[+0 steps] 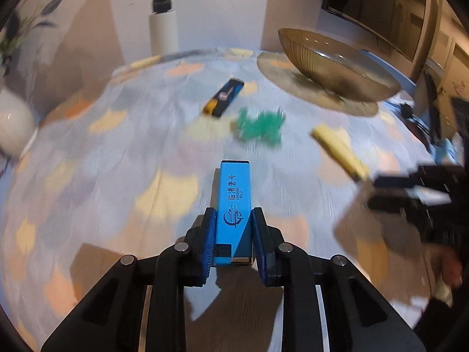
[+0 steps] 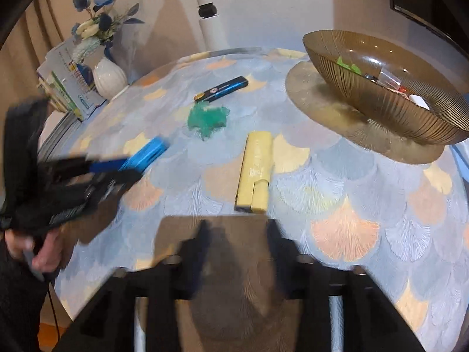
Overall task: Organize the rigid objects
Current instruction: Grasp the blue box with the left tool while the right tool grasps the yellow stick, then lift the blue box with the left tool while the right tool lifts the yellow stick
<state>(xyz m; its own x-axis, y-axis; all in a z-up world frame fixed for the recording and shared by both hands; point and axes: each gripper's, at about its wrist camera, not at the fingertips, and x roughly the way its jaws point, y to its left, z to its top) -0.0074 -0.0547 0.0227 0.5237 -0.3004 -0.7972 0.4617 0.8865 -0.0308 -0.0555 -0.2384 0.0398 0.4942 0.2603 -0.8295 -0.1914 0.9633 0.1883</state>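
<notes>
My left gripper (image 1: 234, 220) is shut on a light blue lighter (image 1: 233, 211) and holds it above the table; it also shows in the right wrist view (image 2: 146, 154). My right gripper (image 2: 237, 228) is open and empty, just short of a yellow lighter (image 2: 255, 167) lying on the tablecloth; that lighter also shows in the left wrist view (image 1: 340, 151). A dark blue lighter (image 2: 222, 88) and a green crumpled piece (image 2: 208, 118) lie farther back. A brown ribbed glass bowl (image 2: 390, 108) holds several small items at the right.
The bowl stands on a round gold mat (image 2: 316, 96). A white vase with blue flowers (image 2: 109, 77) and a stack of booklets (image 2: 70, 88) stand at the table's far left. A white pole (image 1: 163, 14) rises behind the table.
</notes>
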